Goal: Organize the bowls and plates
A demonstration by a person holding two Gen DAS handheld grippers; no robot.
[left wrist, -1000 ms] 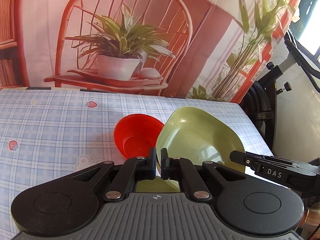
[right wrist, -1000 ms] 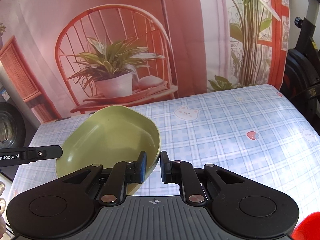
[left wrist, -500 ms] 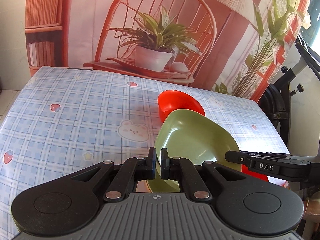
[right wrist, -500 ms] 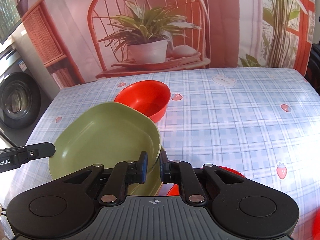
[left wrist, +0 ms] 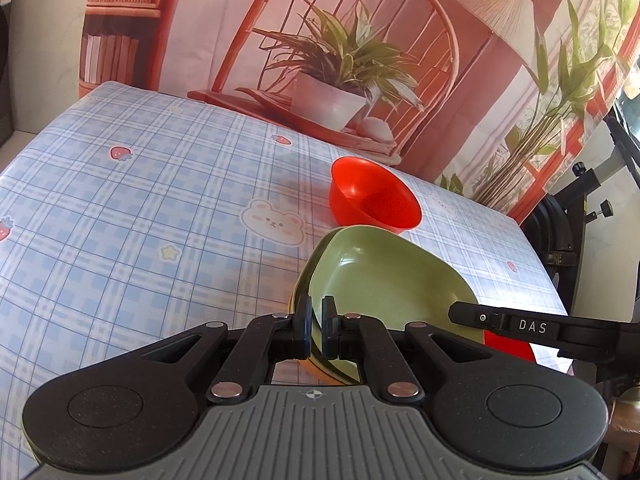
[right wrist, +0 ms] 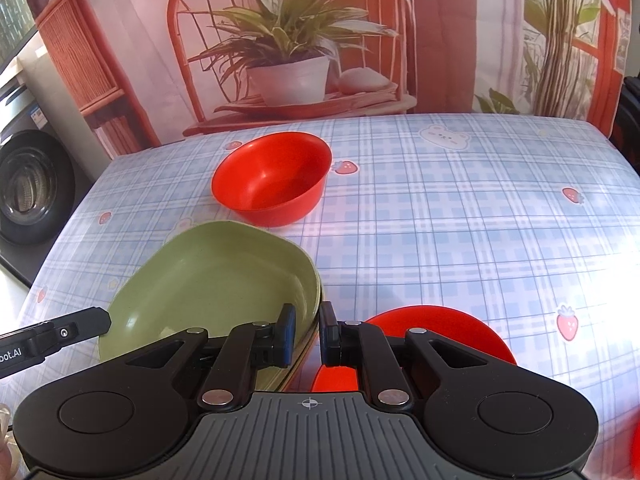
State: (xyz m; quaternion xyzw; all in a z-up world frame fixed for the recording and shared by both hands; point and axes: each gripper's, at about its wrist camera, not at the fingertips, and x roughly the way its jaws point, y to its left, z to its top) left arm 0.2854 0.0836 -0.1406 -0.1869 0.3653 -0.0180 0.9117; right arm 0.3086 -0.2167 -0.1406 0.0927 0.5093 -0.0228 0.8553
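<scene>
Both grippers, left gripper (left wrist: 316,328) and right gripper (right wrist: 307,334), clamped the green plate (right wrist: 212,280), hiding a red plate (right wrist: 440,332) partly; checked tablecloth (right wrist: 440,208) lay beneath.

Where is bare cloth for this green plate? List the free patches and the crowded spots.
Free: the checked tablecloth right of the red bowl, out to the far edge, and the wide stretch left of that bowl in the left wrist view. Crowded: the near edge, where the green plate, pinched by both hand-held grippers, sits beside a red plate.
</scene>
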